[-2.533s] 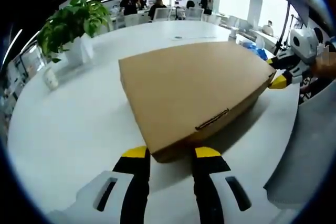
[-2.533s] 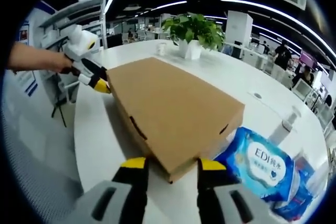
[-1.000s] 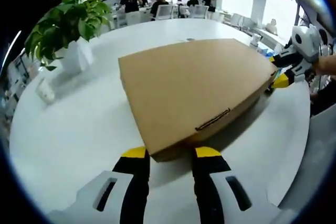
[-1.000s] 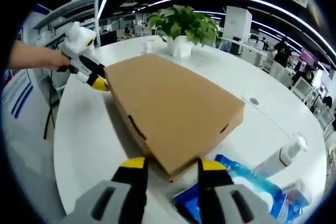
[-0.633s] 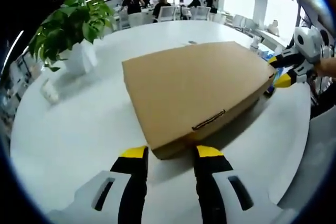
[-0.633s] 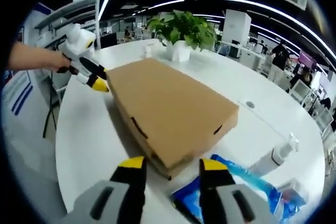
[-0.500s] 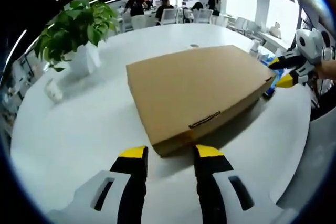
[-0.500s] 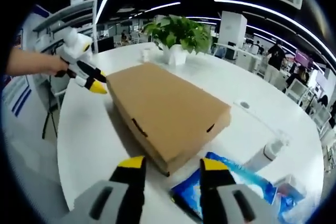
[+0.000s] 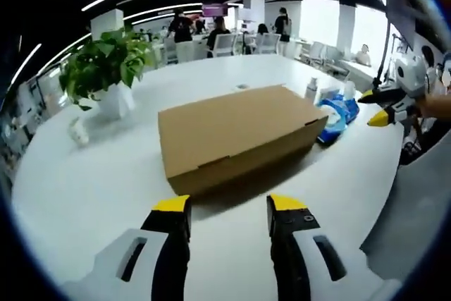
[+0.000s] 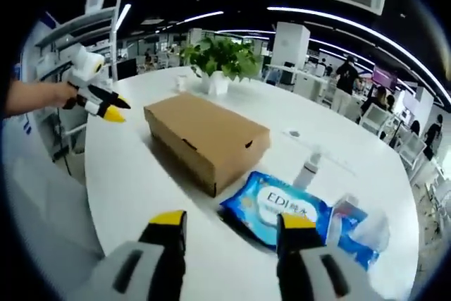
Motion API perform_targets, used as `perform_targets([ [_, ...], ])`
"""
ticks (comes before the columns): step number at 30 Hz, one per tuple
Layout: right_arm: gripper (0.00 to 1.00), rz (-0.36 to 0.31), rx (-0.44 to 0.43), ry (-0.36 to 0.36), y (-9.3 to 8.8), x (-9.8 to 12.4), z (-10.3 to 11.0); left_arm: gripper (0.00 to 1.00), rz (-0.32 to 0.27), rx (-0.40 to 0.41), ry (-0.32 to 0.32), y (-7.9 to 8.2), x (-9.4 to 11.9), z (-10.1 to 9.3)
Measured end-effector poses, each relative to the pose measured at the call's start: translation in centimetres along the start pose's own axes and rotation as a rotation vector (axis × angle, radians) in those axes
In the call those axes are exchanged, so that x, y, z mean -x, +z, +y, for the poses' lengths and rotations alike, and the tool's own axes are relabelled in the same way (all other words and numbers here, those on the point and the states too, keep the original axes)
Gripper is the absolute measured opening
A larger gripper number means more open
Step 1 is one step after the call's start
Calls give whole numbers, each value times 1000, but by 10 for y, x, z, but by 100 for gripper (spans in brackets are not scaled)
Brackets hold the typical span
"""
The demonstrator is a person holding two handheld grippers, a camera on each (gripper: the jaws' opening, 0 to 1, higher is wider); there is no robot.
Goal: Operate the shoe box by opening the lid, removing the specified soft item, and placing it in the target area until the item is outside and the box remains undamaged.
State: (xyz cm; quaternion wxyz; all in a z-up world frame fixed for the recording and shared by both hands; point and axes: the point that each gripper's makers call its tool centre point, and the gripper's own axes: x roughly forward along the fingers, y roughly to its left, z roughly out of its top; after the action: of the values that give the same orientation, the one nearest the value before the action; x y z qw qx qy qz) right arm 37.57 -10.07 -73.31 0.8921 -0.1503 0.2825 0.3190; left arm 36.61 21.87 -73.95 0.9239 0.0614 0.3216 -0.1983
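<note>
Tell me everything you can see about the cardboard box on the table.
The box is plain brown cardboard, a low oblong with a flat lid that is shut. Small slots show along its sides, where tabs seem tucked in. It sits flat on the white table, looking undamaged. A blue wipes pack lies close beside one end; whether they touch is unclear. Neither hand-held gripper touches it.

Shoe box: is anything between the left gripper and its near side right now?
Nothing visible. In the left gripper view, only bare white table lies between the left gripper and the closed shoe box. The blue wipes pack sits beyond the box's far end, beside it.
</note>
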Motion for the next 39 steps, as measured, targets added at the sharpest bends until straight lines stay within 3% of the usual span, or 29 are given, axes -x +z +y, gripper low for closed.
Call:
perform_targets([
  [9, 58, -27, -75, -101, -23, 69, -17, 51, -38, -30, -59, 2, 38, -49],
  [13, 62, -36, -151, -126, -36, 97, -19, 55, -49, -34, -69, 1, 56, -66],
  [20, 70, -54, -150, -178, -45, 135, -16, 66, -101, -2, -54, 9, 88, -91],
  [26, 81, -79, -162, -197, -47, 152, -7, 78, -94, -37, -17, -2, 117, -105],
  [30, 90, -55, -166, -199, -54, 153, 1, 94, -156, 10, 27, 4, 132, -104],
  [32, 99, -57, -179, -212, -57, 154, 2, 97, -171, 40, 26, 4, 135, -106],
  [39, 99, -47, -220, -216, -64, 159, 2, 100, -138, 30, 32, -14, 129, -111],
])
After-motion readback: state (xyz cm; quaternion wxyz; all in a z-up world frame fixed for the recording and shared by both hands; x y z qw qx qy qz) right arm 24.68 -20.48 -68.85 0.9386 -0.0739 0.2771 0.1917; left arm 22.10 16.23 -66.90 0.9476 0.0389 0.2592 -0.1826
